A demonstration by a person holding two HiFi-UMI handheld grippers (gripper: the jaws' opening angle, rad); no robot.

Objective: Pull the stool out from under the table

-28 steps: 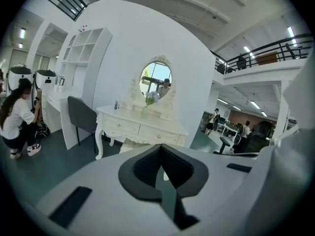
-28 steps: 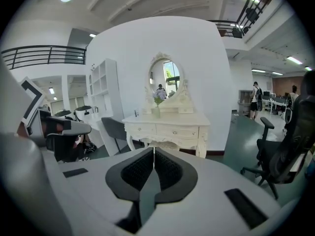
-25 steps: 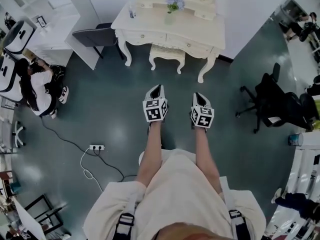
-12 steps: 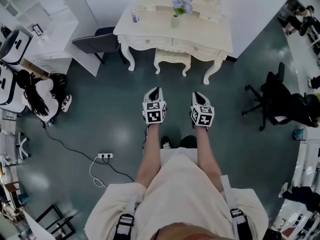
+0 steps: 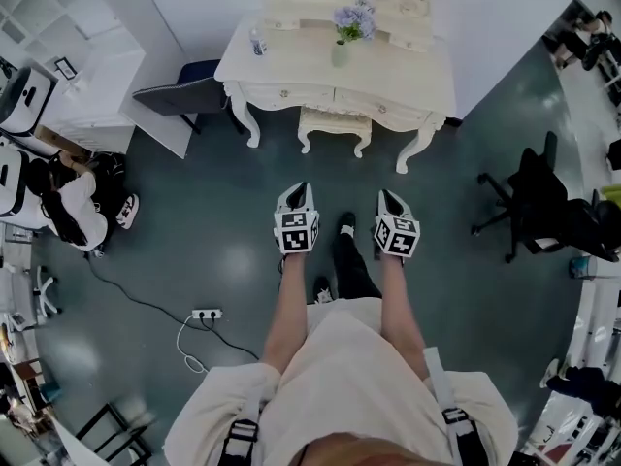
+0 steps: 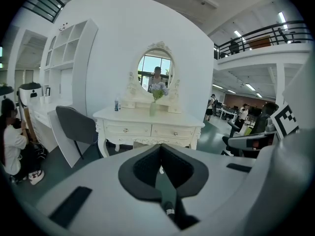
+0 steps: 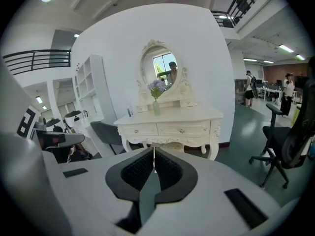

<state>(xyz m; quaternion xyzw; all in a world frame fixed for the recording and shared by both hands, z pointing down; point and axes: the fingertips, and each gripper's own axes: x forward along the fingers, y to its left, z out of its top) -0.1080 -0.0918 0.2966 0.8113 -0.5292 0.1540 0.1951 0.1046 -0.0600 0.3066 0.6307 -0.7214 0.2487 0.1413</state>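
Note:
A cream stool (image 5: 334, 124) stands tucked under the front of the cream dressing table (image 5: 388, 71), between its curved legs. In both gripper views the dressing table (image 6: 147, 123) (image 7: 170, 124) with its oval mirror is straight ahead, some way off. My left gripper (image 5: 299, 195) and right gripper (image 5: 390, 202) are held side by side over the green floor, well short of the stool. Both are shut with nothing between the jaws (image 6: 158, 146) (image 7: 153, 151). A vase of flowers (image 5: 344, 29) and a small bottle (image 5: 256, 40) stand on the table top.
A grey chair (image 5: 179, 97) stands left of the table beside white shelving (image 5: 68, 47). A person (image 5: 63, 212) crouches at the far left. A black office chair (image 5: 543, 207) is on the right. A power strip and cable (image 5: 199, 318) lie on the floor at lower left.
The view has shifted toward the table: table and stool sit lower in the head view. A black-shoed foot has stepped forward between the grippers. Both grippers stay shut.

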